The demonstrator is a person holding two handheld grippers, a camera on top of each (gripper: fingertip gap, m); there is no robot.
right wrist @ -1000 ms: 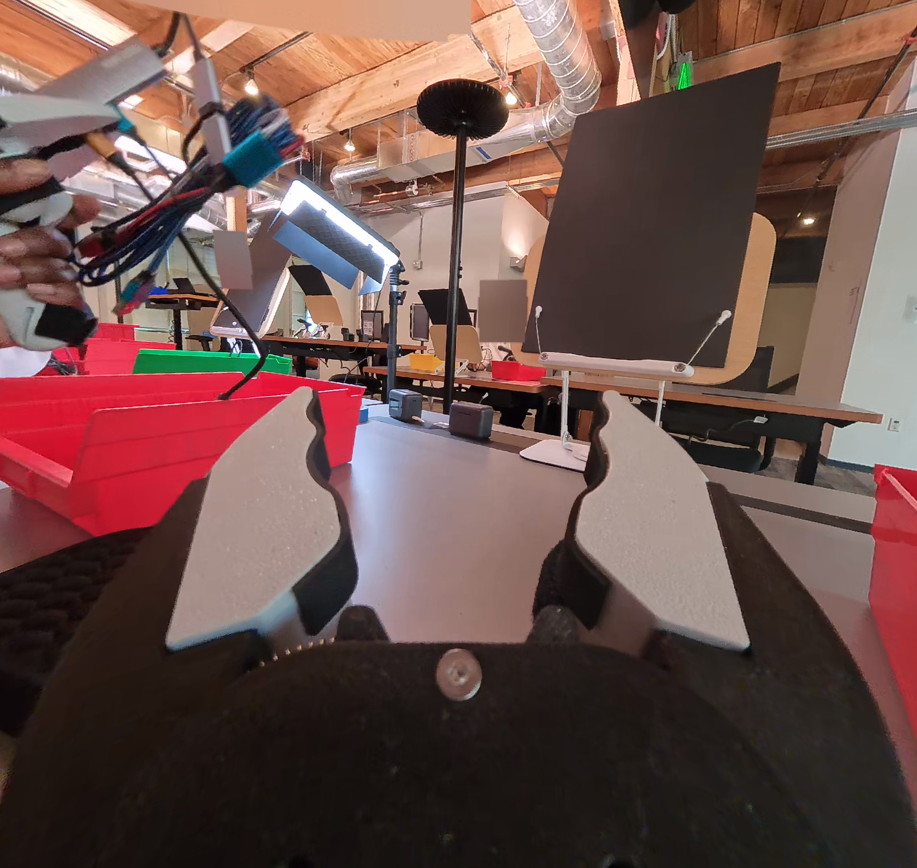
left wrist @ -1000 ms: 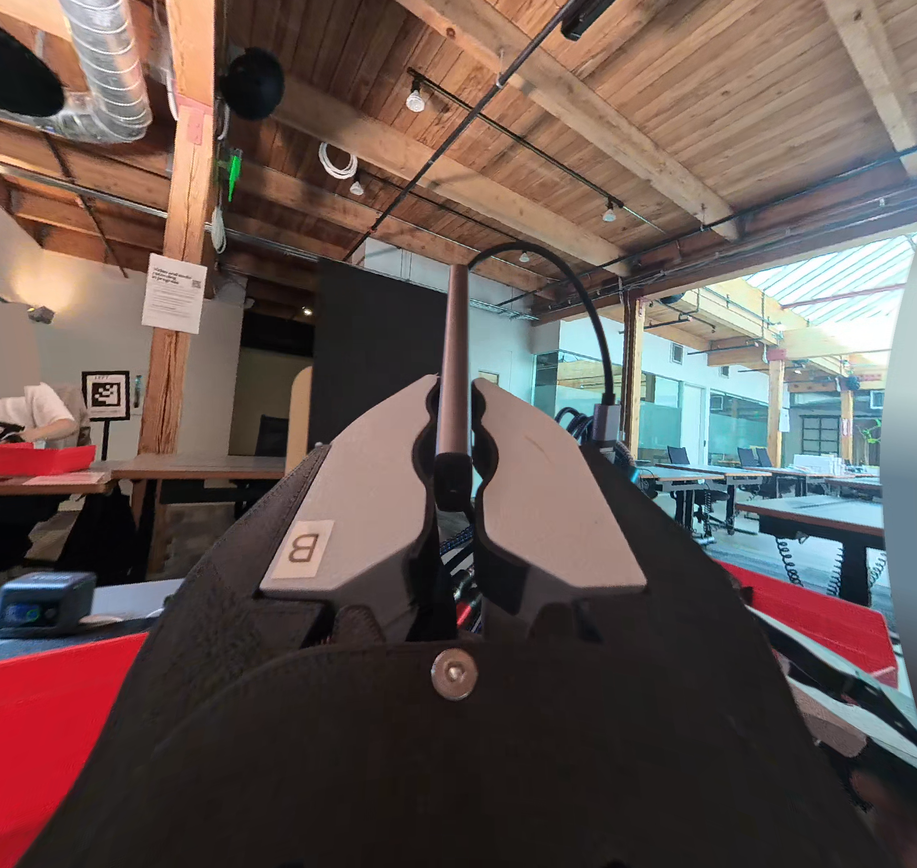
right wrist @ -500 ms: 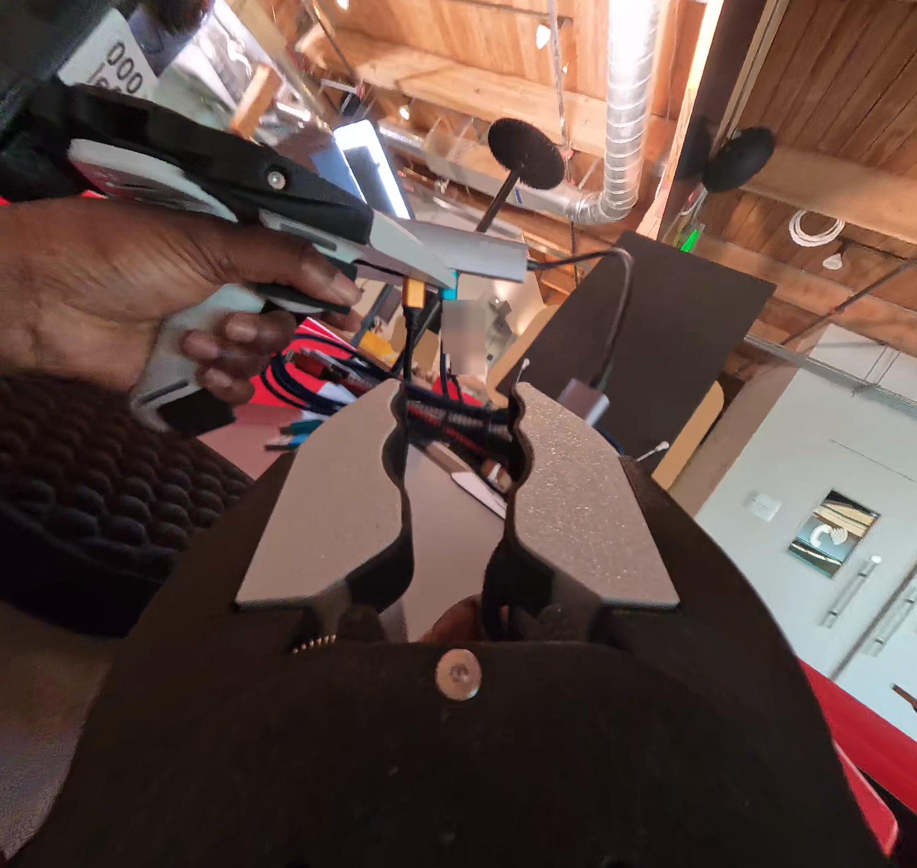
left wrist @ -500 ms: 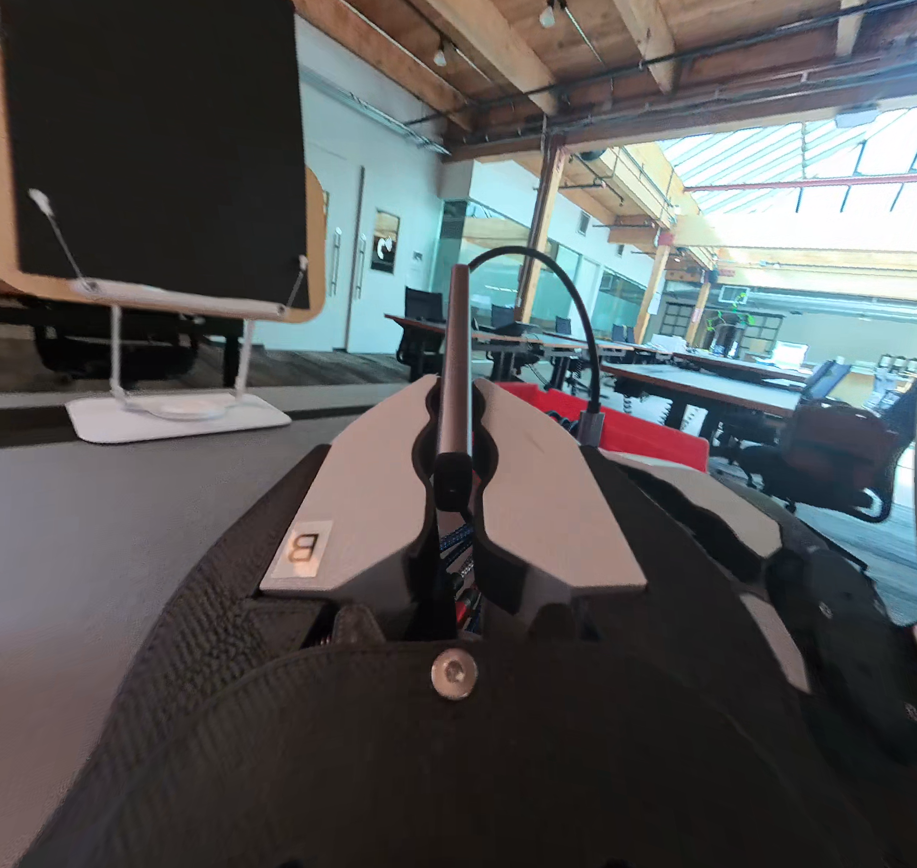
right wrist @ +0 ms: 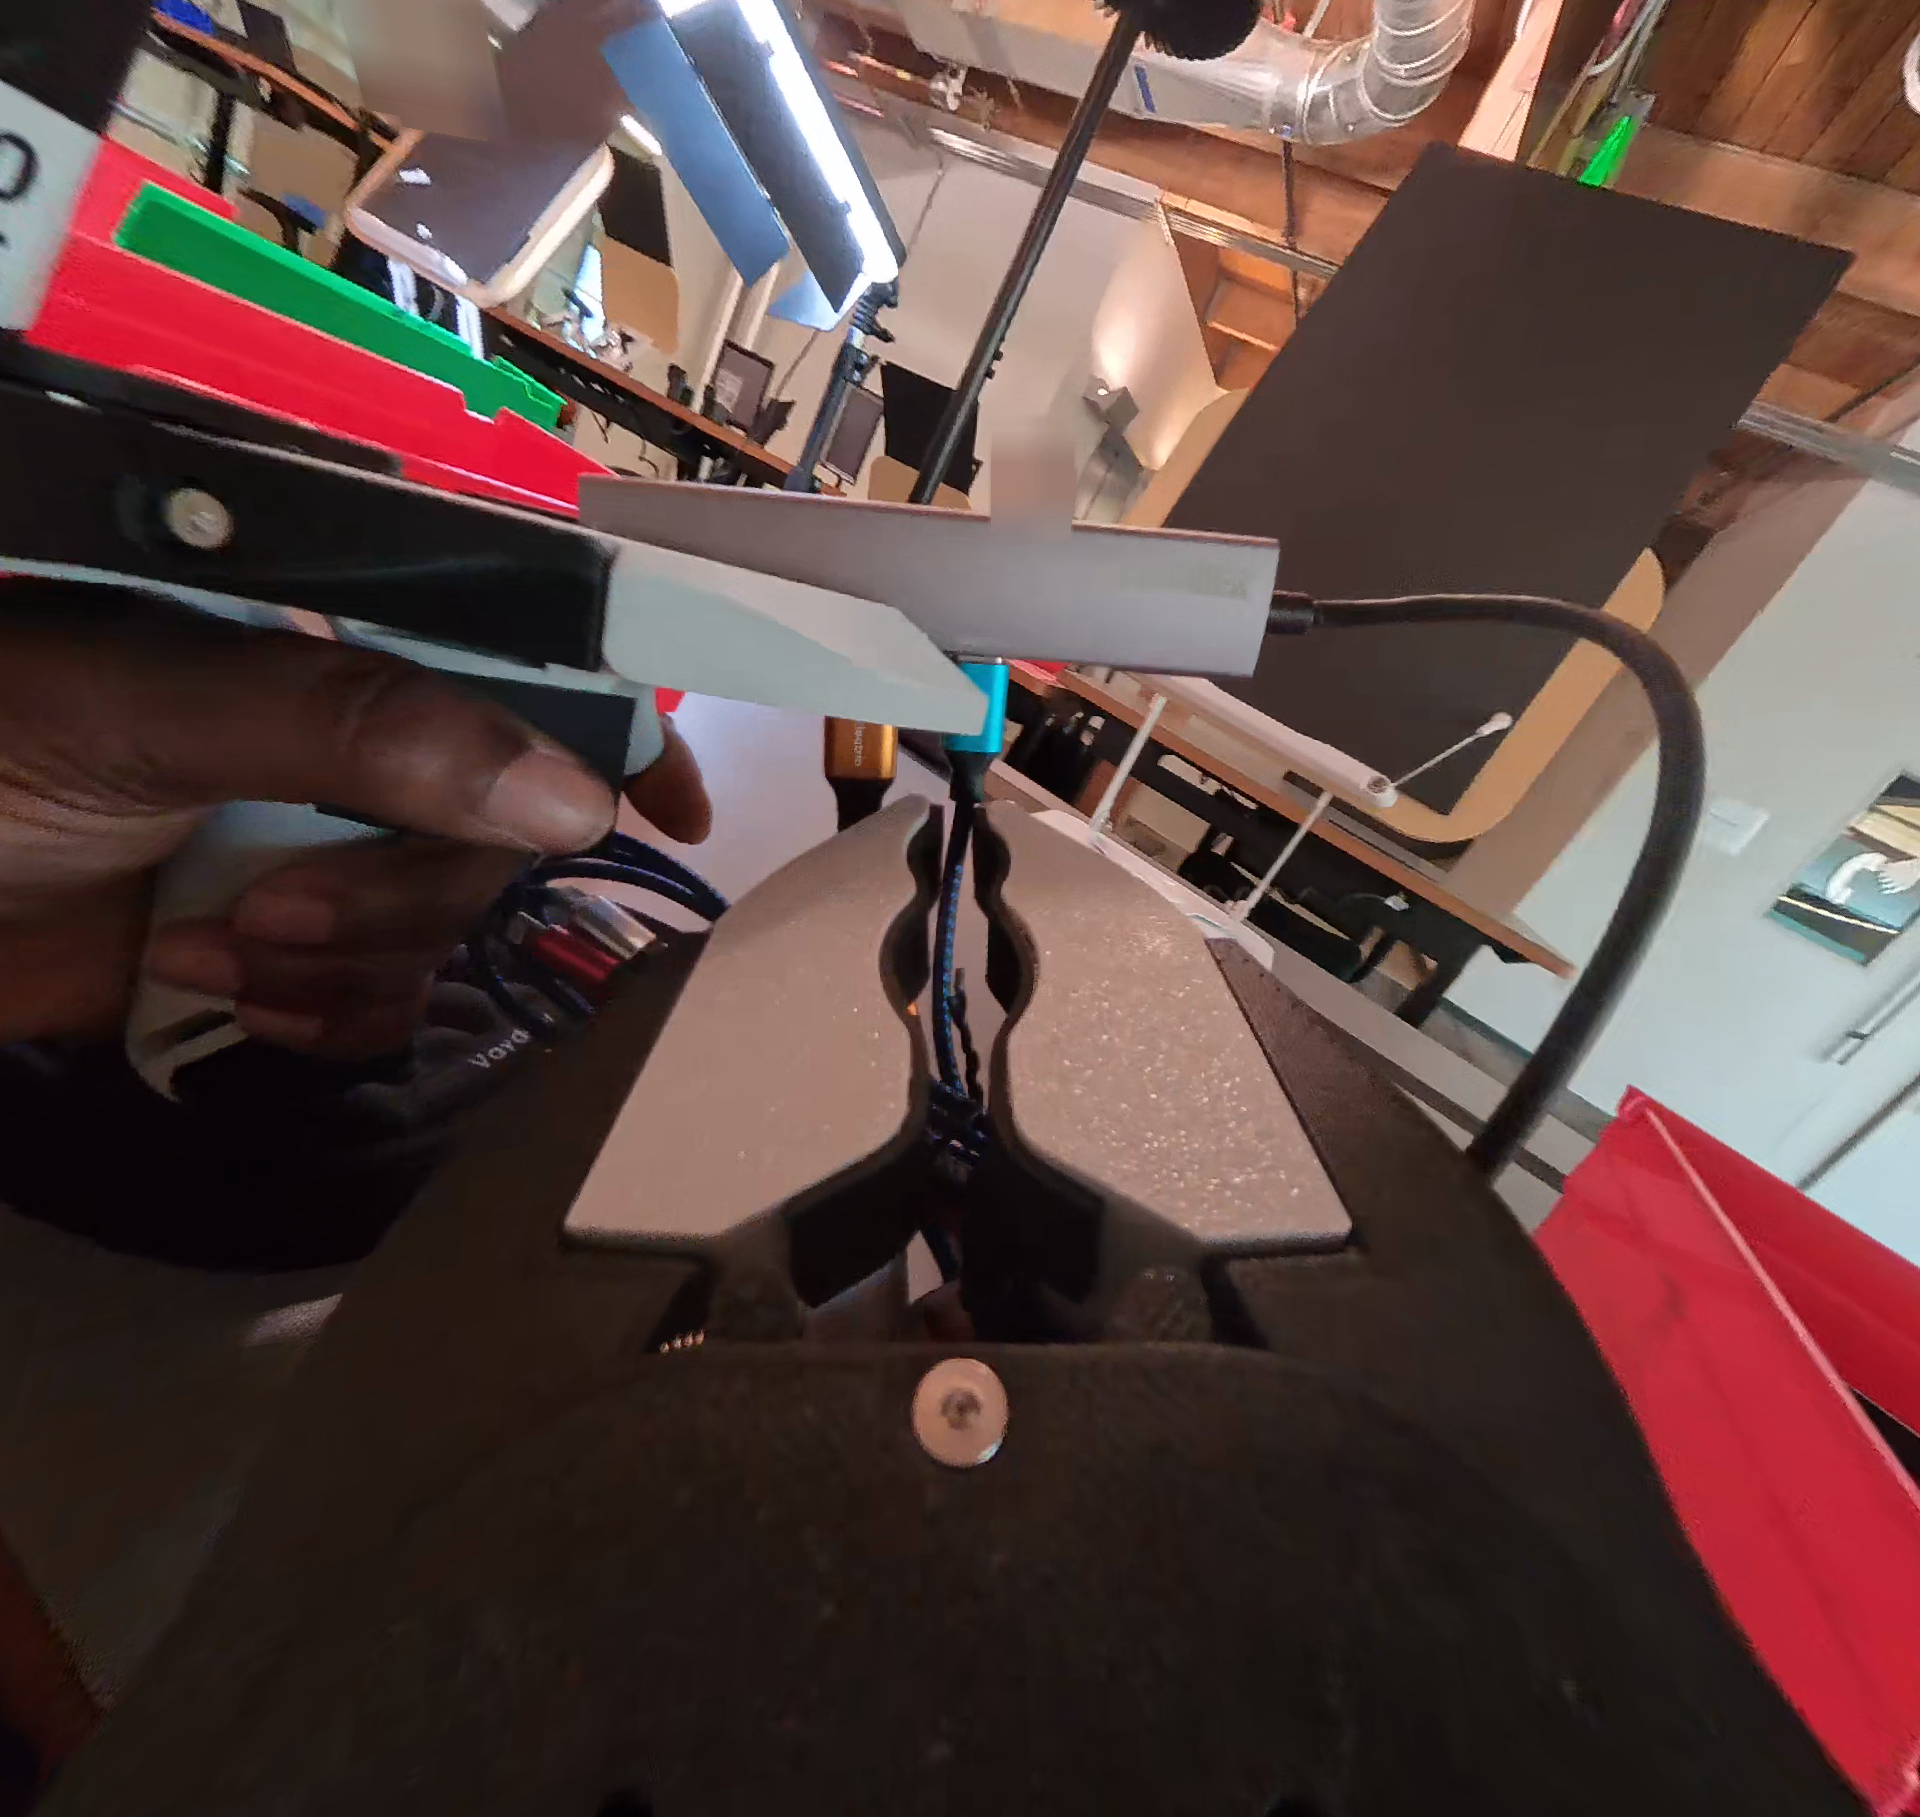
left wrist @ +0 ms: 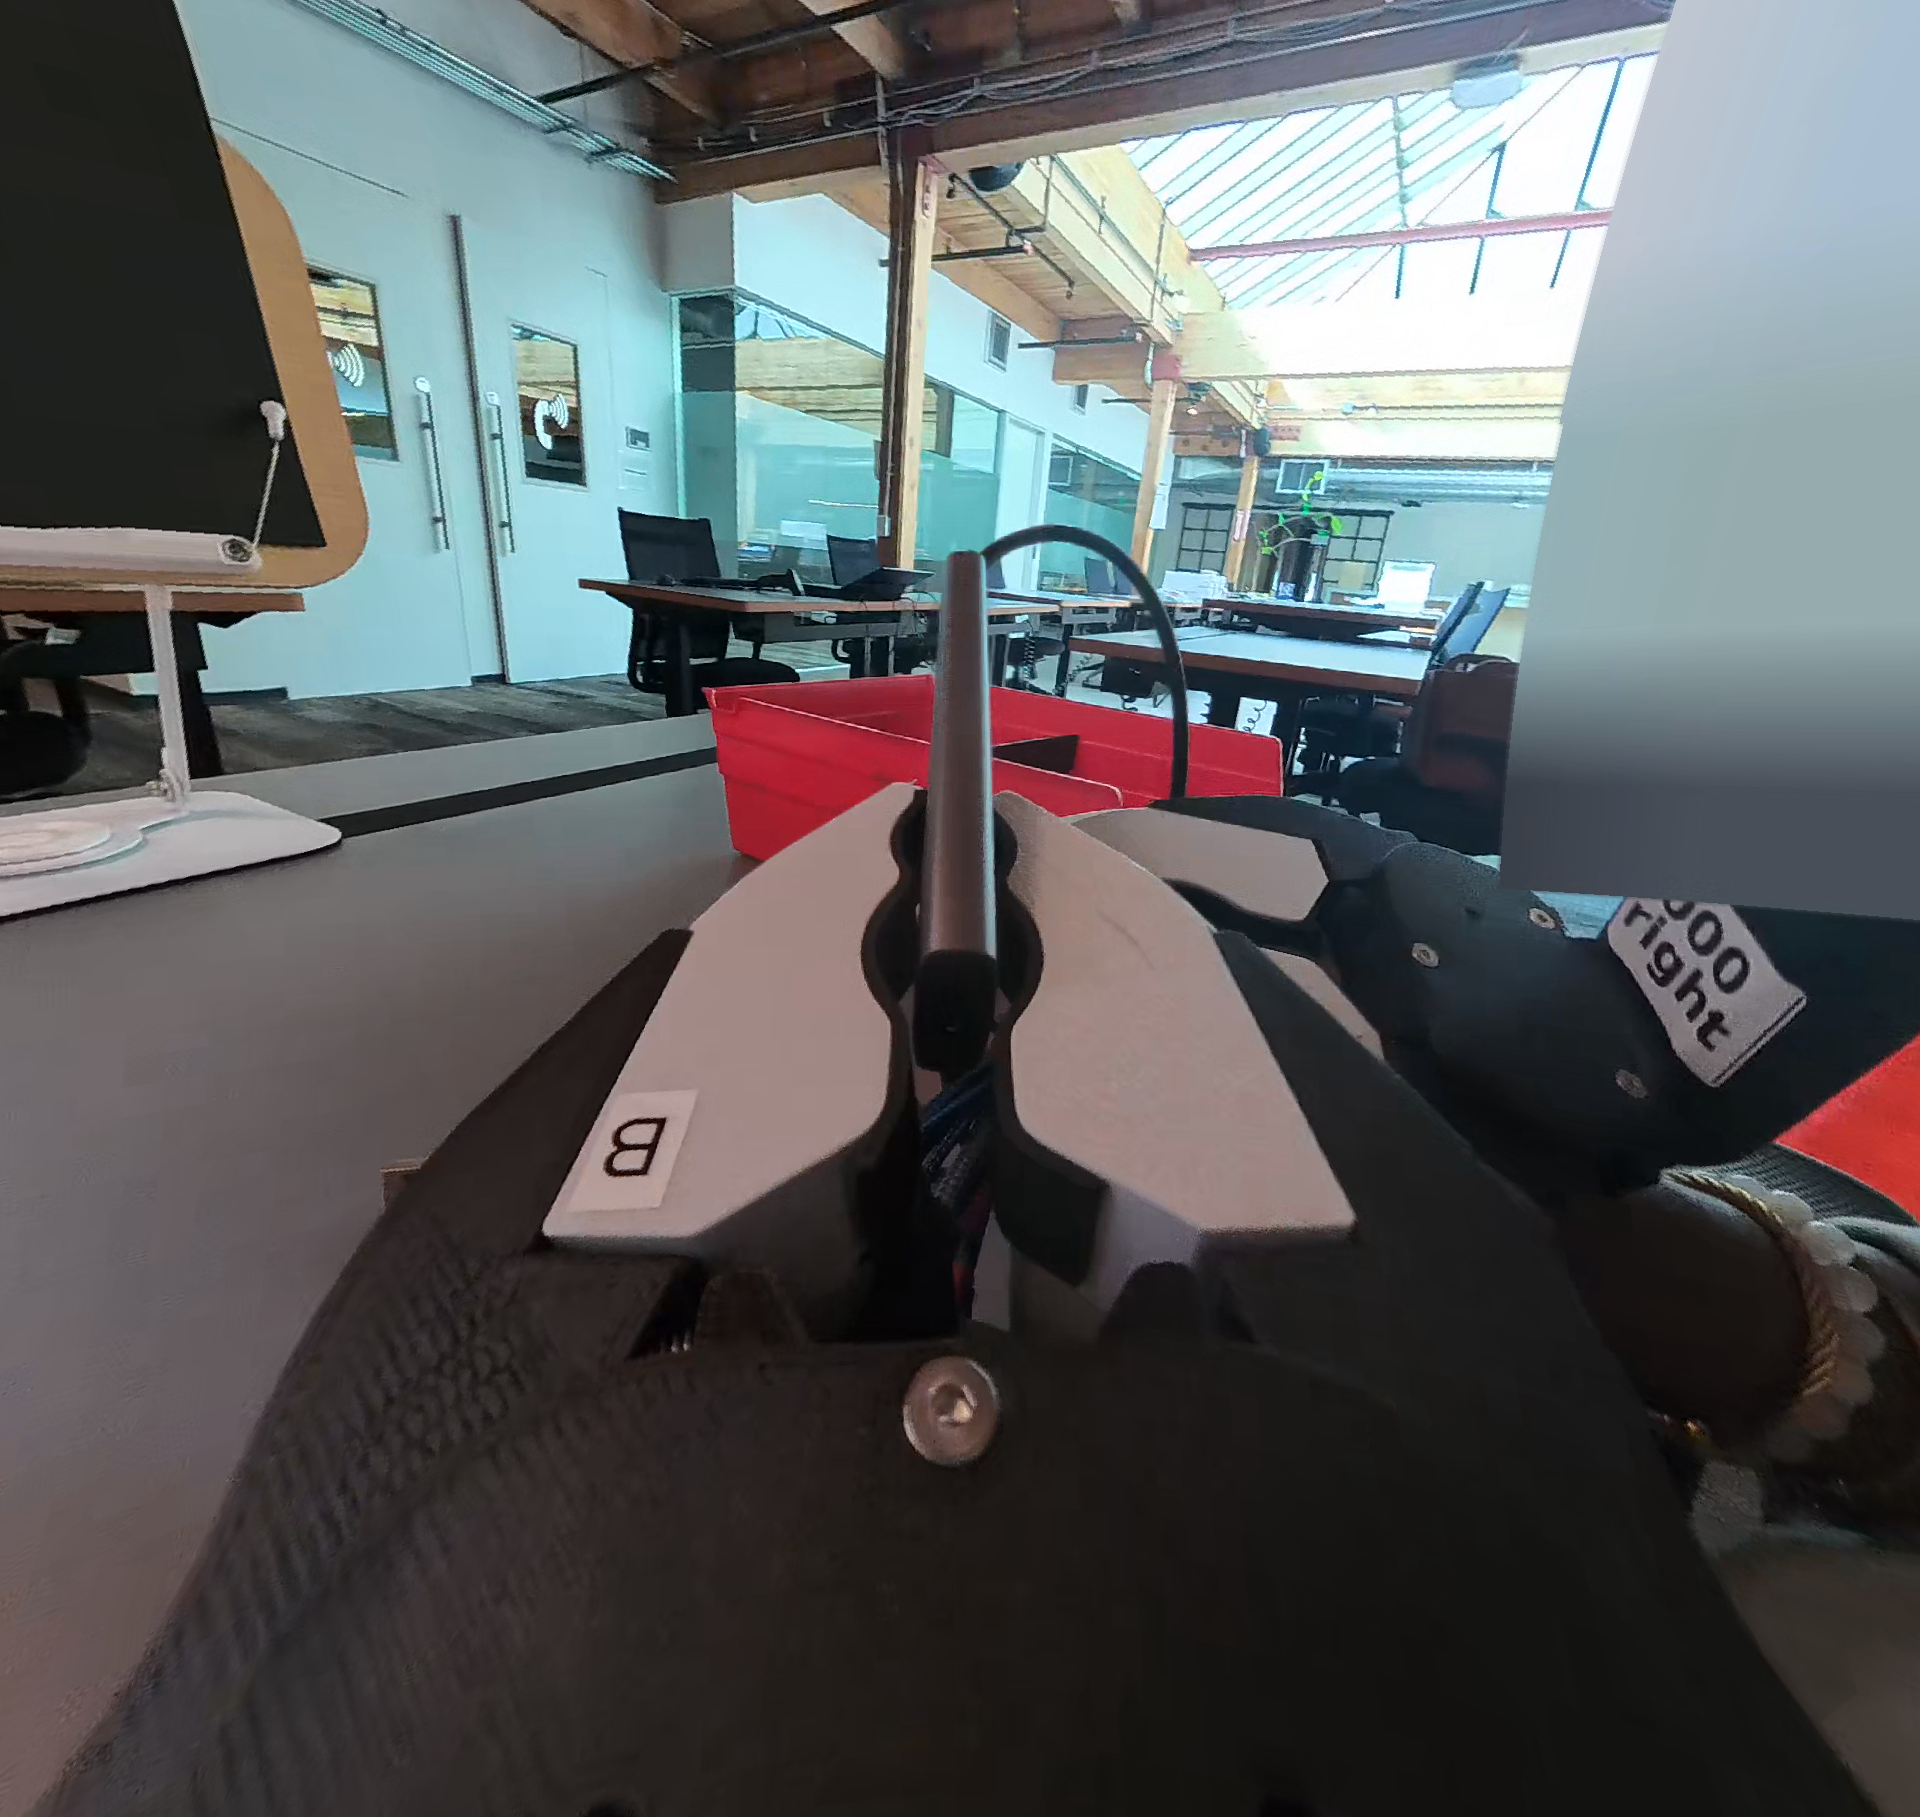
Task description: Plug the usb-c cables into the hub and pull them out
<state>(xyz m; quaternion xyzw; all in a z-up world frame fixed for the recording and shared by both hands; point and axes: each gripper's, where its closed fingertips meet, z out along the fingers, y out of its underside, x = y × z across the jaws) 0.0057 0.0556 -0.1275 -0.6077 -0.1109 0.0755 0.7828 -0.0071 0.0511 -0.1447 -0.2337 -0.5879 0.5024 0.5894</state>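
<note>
My left gripper [left wrist: 956, 832] is shut on the grey hub [left wrist: 958, 728], seen edge-on; the hub's own black cable [left wrist: 1153, 624] loops off its far end. In the right wrist view the hub [right wrist: 1039, 583] is held level above the table by the left gripper [right wrist: 790, 645]. A blue-plug cable [right wrist: 977, 707] and an orange-plug cable [right wrist: 860, 749] hang from the hub's underside. My right gripper [right wrist: 956, 822] is shut on the braided blue cable [right wrist: 948, 946] just below its blue plug. The right gripper also shows at the right of the left wrist view [left wrist: 1351, 894].
A red bin [left wrist: 831, 759] stands on the dark table [left wrist: 312, 988] ahead. A black board on a white stand [left wrist: 156, 832] is at the left. More red bins [right wrist: 1745, 1300] and a green one [right wrist: 312, 302] lie around. Loose cables [right wrist: 582, 926] lie under the hand. The grippers are tip to tip, or close to it.
The right gripper has risen under the hub and closed on the blue cable. The left gripper has swung down and level, still holding the hub.
</note>
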